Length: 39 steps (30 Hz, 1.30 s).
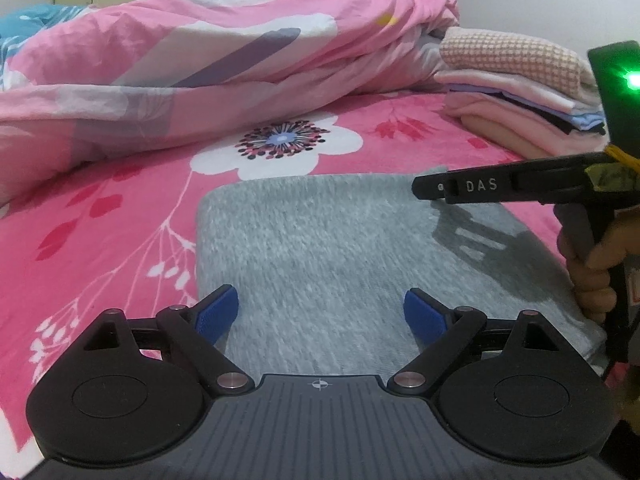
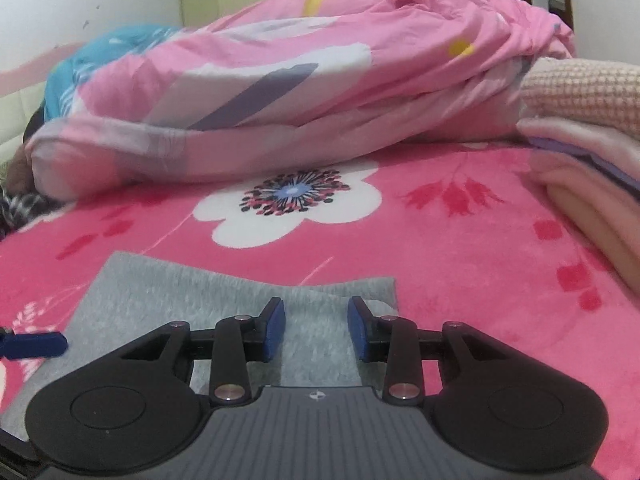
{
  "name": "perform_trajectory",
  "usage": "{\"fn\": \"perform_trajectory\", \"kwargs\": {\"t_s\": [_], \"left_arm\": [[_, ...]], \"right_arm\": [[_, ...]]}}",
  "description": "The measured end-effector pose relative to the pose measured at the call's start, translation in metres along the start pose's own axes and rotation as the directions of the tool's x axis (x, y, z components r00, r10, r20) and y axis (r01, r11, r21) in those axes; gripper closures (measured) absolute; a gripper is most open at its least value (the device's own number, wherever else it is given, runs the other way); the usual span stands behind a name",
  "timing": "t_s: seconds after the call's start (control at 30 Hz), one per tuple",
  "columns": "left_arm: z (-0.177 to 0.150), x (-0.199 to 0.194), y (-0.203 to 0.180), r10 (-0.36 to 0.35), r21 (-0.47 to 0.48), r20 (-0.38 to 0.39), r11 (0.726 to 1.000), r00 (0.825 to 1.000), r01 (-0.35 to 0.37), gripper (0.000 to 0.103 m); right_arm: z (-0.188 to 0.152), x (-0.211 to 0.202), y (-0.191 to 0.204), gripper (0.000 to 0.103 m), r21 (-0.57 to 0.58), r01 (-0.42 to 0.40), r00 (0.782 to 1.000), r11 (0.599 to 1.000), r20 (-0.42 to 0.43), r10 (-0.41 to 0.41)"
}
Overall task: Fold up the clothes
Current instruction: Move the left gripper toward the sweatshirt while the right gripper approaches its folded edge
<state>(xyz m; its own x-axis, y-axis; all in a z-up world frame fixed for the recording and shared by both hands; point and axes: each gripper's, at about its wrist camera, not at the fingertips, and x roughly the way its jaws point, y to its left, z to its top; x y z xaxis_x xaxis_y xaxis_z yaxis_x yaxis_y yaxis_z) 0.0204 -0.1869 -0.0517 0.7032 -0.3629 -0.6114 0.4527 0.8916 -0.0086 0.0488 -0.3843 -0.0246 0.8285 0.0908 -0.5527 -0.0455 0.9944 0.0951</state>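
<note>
A grey folded garment (image 1: 320,240) lies flat on the pink flowered bed cover (image 1: 100,248). My left gripper (image 1: 321,314) hovers over its near part, blue pads wide apart and open, nothing between them. My right gripper (image 1: 424,188) reaches in from the right, held by a hand (image 1: 592,272), and casts a shadow on the cloth below it. In the right wrist view the right gripper (image 2: 316,328) stands partly open above the grey garment (image 2: 160,300) near its far right corner, and the cloth lies under the pads, not pinched. One blue left-gripper finger (image 2: 32,346) shows at the left edge.
A rumpled pink quilt (image 1: 200,60) is heaped across the back of the bed. A stack of folded clothes (image 1: 520,92), topped by a checked pink piece, sits at the back right. A large white flower print (image 1: 280,148) marks the cover beyond the garment.
</note>
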Motion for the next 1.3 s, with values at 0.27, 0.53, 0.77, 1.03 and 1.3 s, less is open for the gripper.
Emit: {"fn": "perform_trajectory", "kwargs": {"t_s": [0.27, 0.53, 0.77, 1.03, 1.3], "left_arm": [[0.002, 0.0, 0.002, 0.001, -0.01, -0.023, 1.0, 1.0, -0.001, 0.011], [0.004, 0.001, -0.001, 0.013, -0.002, -0.039, 1.0, 0.999, -0.013, 0.011], [0.004, 0.002, -0.005, 0.037, 0.018, -0.052, 0.999, 0.998, -0.037, 0.009], [0.005, 0.002, -0.008, 0.065, 0.025, -0.064, 0.998, 0.996, -0.063, 0.007], [0.007, 0.003, -0.01, 0.084, 0.034, -0.075, 0.996, 0.994, -0.081, 0.004]], "right_arm": [[-0.003, -0.05, 0.008, 0.063, -0.044, 0.018, 0.994, 0.999, 0.105, -0.013], [-0.041, -0.1, 0.018, 0.061, -0.092, -0.052, 0.992, 0.994, 0.11, 0.062], [-0.087, -0.109, 0.029, 0.06, -0.116, -0.075, 0.984, 0.99, 0.149, 0.092], [-0.104, -0.109, 0.023, 0.058, -0.081, -0.081, 0.965, 0.993, 0.243, 0.099], [-0.113, -0.109, 0.02, 0.057, -0.068, -0.09, 0.952, 0.994, 0.287, 0.106]]}}
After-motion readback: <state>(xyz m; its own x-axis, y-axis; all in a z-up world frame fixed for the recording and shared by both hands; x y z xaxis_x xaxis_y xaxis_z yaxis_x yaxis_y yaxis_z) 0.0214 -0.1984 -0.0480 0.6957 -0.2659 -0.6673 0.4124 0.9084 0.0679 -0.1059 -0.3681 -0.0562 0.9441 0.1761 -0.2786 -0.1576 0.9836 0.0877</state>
